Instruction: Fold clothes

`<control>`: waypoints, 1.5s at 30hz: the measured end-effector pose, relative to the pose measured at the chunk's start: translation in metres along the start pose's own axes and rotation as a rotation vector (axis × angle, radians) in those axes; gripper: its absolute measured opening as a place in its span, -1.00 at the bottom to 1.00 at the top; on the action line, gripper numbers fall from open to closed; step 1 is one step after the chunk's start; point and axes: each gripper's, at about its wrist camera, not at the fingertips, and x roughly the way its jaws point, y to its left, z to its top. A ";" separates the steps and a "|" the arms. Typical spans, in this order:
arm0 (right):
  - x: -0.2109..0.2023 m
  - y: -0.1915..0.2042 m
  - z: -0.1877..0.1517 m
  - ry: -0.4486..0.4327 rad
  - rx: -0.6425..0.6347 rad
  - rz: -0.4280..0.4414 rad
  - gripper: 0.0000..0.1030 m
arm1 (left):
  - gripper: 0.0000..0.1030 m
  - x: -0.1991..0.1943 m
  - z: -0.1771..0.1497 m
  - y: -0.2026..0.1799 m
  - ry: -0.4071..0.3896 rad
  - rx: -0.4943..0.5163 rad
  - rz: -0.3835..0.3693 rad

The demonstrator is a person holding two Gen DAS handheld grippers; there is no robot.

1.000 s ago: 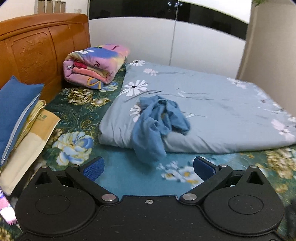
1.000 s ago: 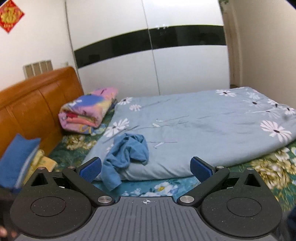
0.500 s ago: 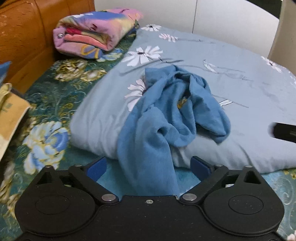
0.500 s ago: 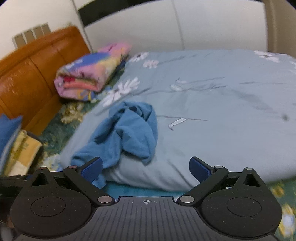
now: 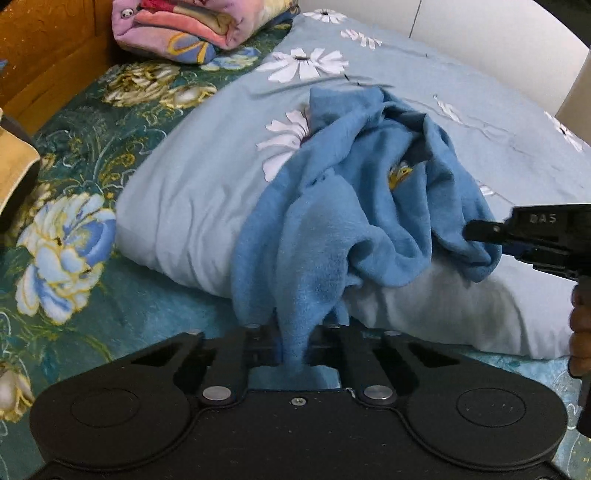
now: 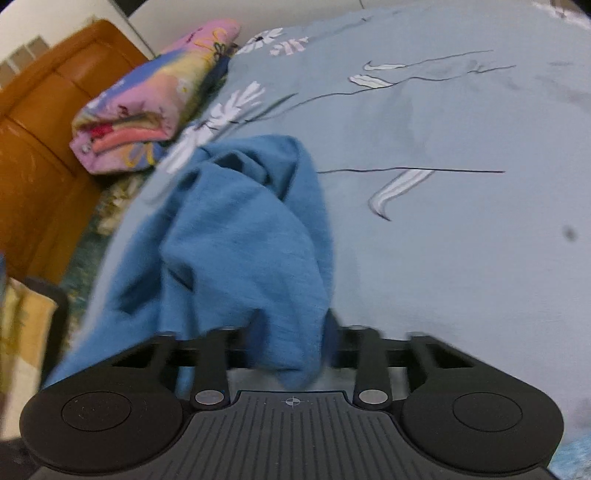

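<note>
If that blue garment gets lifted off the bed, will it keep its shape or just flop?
The blue garment will probably flop: it lies crumpled in soft folds over the quilt. It looks light and thin, so likely it will hang and stretch between the two held spots.

This is a bedroom in a home — a made bed fills both views. A carved orange-brown wooden headboard stands at the bed's head, and a dark green bedsheet printed with large blue and yellow flowers covers the mattress. Over it lies a pale blue quilt with white daisy print, reaching to the bed's near edge. A folded pink, yellow and blue patterned blanket sits in the corner by the headboard, just beside the quilt. Behind the bed's far edge runs a white glossy wardrobe door — ordinary household furniture, nothing industrial.
</note>
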 end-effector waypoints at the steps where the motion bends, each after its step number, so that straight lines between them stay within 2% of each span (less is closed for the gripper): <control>1: -0.005 0.000 0.001 -0.004 0.006 0.009 -0.87 | -0.92 -0.004 0.001 0.002 -0.009 -0.008 -0.004; 7: -0.061 -0.005 0.008 -0.092 0.095 0.182 -0.97 | -0.94 -0.050 0.015 0.008 -0.087 -0.037 -0.036; 12: -0.122 0.001 0.005 -0.183 0.108 0.259 -1.00 | -0.94 -0.109 0.019 0.015 -0.169 -0.050 -0.096; 14: -0.147 0.004 -0.002 -0.205 0.111 0.271 -1.00 | -0.94 -0.134 0.013 0.021 -0.188 -0.040 -0.127; 18: -0.187 0.011 -0.035 -0.201 0.115 0.219 -1.00 | -0.94 -0.169 -0.013 0.035 -0.181 -0.014 -0.167; 23: -0.211 0.019 -0.098 -0.142 0.166 0.146 -1.00 | -0.94 -0.196 -0.061 0.053 -0.115 0.019 -0.222; 33: -0.225 0.021 -0.219 -0.030 0.312 0.006 -0.98 | -0.94 -0.223 -0.169 0.052 0.131 0.154 -0.362; 35: -0.229 0.020 -0.237 -0.017 0.337 -0.017 -0.98 | -0.94 -0.220 -0.181 0.050 0.172 0.169 -0.376; 40: -0.231 0.017 -0.264 0.009 0.373 -0.066 -0.98 | -0.90 -0.197 -0.192 0.045 0.249 0.236 -0.341; 42: -0.228 0.018 -0.263 0.015 0.361 -0.083 -0.98 | -0.77 -0.195 -0.193 0.050 0.273 0.229 -0.342; 44: -0.224 0.019 -0.258 0.015 0.342 -0.086 -0.98 | -0.47 -0.197 -0.188 0.057 0.279 0.200 -0.359; 45: -0.222 0.019 -0.255 0.015 0.332 -0.087 -0.98 | -0.42 -0.200 -0.185 0.061 0.271 0.186 -0.367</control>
